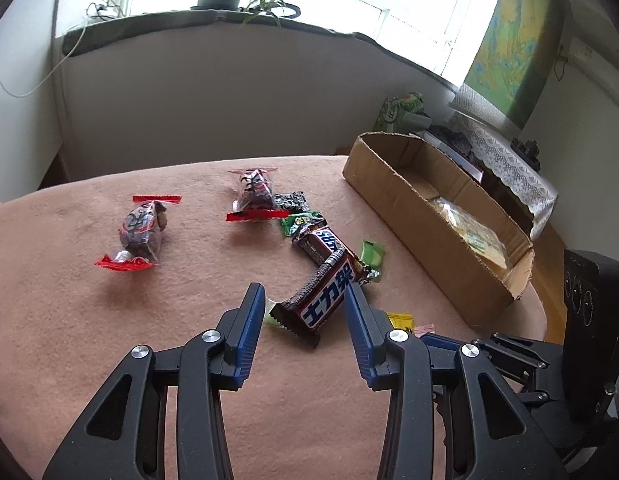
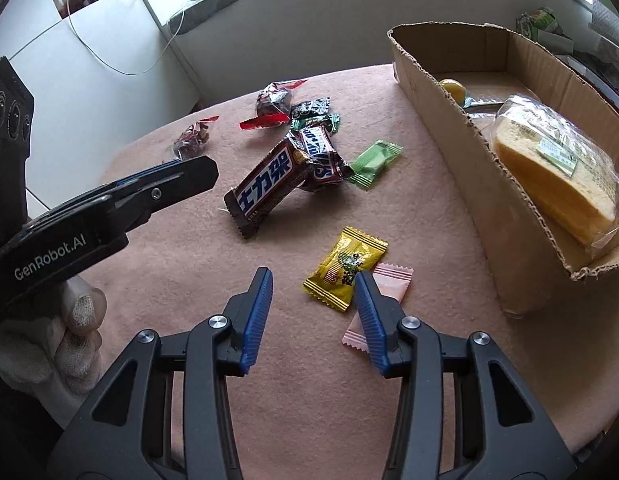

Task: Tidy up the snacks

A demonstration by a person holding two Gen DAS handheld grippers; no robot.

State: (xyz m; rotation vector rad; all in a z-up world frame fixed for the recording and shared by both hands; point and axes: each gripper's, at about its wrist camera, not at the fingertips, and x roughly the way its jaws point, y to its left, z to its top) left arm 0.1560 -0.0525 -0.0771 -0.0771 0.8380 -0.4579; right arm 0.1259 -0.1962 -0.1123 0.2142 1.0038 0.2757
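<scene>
While loose snacks lie mid-table, left gripper (image 1: 305, 300) hangs released over the bar (image 1: 321, 298); right gripper (image 2: 313, 284), released, nears yellow candy (image 2: 345, 268); box (image 2: 449, 128) waits at right edge.

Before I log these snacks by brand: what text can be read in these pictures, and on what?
"士力架": front chocolate bar, white on blue.
"GenRobot.AI": side of the left gripper.
Second chocolate bar: lettering creased, unreadable.
Yellow candy: print too small.
Cake label in the cardboard box: too small.
</scene>
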